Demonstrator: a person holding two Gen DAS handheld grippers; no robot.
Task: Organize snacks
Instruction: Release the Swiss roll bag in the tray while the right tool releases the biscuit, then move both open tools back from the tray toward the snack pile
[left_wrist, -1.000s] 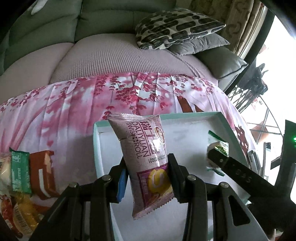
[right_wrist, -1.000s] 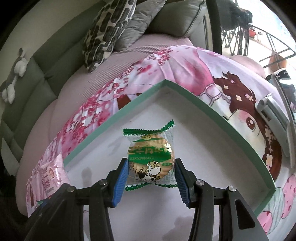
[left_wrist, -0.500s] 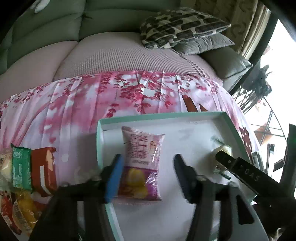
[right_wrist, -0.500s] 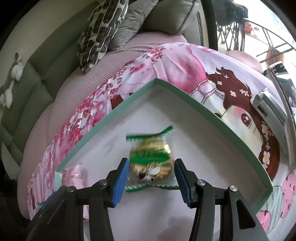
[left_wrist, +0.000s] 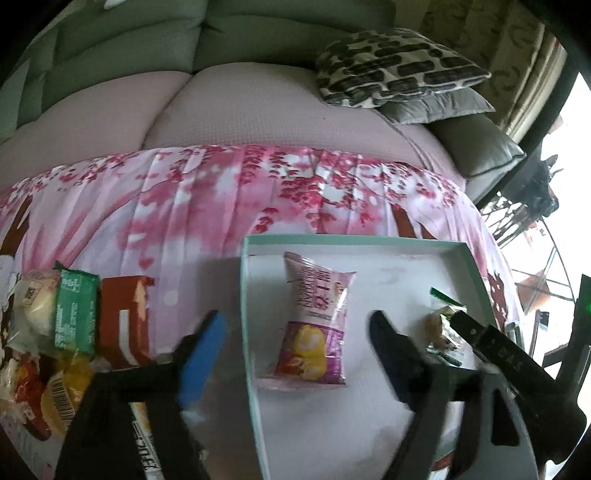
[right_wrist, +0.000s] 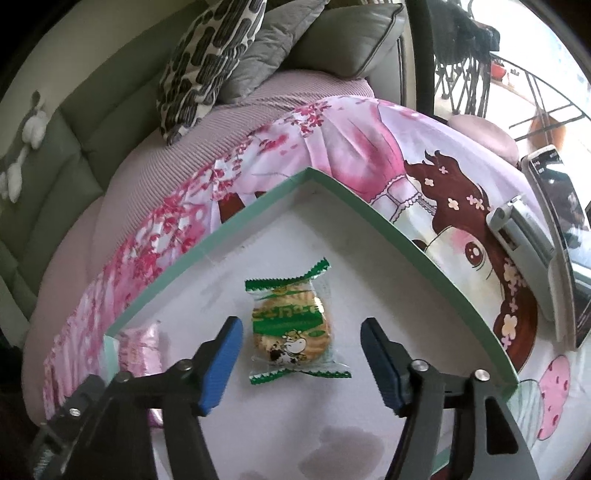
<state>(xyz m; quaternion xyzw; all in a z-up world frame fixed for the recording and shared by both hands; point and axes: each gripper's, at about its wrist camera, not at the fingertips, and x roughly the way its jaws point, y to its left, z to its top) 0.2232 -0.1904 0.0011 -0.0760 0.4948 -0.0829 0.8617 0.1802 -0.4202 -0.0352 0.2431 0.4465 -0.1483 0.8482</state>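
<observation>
Both cameras sit on the grippers and look steeply down along their fingers, close over the tray on the bed. The left view faces the tray's left edge and far rim, toward the sofa. The right view faces the tray's far right corner. Both share the tray floor, the roll pack, the biscuit and the pillows.

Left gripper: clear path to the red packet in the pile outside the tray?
Probably yes. The left gripper is open with nothing held, and the red packet lies uncovered beside the tray, with nothing standing between them.
</observation>
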